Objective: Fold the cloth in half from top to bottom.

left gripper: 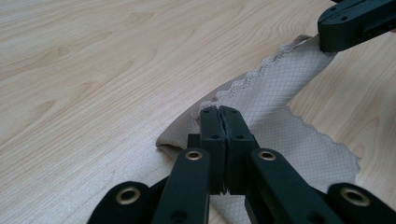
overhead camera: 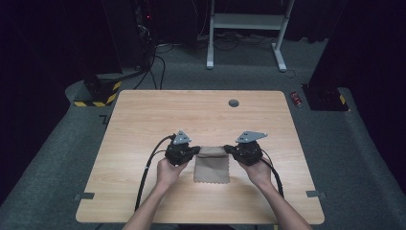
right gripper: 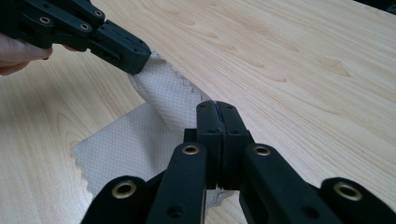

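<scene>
A small beige cloth with a zigzag edge lies on the wooden table in the high view, its far edge lifted and curled back toward the person. My left gripper is shut on the cloth's far left corner, my right gripper on its far right corner. In the left gripper view my left gripper pinches the cloth, and the other gripper's jaw holds the opposite corner at top right. The right gripper view has my right gripper clamped on the cloth.
A dark round grommet sits near the table's far edge. Cables trail from both grippers toward the near edge. Beyond the table stand a white desk frame and a yellow-and-black striped base on the grey carpet.
</scene>
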### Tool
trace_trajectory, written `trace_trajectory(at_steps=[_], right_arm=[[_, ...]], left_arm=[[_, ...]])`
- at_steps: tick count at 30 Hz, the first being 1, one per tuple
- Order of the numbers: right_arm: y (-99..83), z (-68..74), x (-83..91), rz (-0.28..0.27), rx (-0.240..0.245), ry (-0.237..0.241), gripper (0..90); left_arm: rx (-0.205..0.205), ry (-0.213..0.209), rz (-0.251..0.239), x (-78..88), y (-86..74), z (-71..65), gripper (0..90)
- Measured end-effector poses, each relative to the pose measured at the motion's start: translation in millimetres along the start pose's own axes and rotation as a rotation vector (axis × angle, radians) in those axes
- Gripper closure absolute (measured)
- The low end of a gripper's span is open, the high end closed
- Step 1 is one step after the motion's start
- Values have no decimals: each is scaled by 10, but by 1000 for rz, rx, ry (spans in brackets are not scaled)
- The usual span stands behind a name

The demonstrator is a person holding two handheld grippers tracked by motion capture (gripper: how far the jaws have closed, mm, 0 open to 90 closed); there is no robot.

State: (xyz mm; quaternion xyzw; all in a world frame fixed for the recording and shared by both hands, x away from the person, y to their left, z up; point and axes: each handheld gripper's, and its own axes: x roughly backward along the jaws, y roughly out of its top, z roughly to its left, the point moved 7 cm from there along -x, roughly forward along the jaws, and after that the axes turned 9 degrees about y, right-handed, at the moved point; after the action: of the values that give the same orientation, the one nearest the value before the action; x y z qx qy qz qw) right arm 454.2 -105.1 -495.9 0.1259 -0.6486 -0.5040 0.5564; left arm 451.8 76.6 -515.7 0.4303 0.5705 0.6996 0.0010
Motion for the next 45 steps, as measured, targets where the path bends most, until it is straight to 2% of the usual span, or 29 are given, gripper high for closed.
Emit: trace_trajectory(at_steps=[9, 13, 37, 45], right_arm=[[-33, 49, 20, -5, -5, 17, 890], [-42, 67, 34, -7, -3, 19, 890], [-192, 160, 58, -1, -3, 33, 890], [-300, 220, 33, 14, 3, 41, 890]], left_arm=[[6, -2, -14, 48, -26, -25, 887], [-5, -1, -17, 70, -37, -37, 886], [-12, -21, -12, 101, -160, -146, 886], [-45, -12, 4, 113, -223, -183, 886]])
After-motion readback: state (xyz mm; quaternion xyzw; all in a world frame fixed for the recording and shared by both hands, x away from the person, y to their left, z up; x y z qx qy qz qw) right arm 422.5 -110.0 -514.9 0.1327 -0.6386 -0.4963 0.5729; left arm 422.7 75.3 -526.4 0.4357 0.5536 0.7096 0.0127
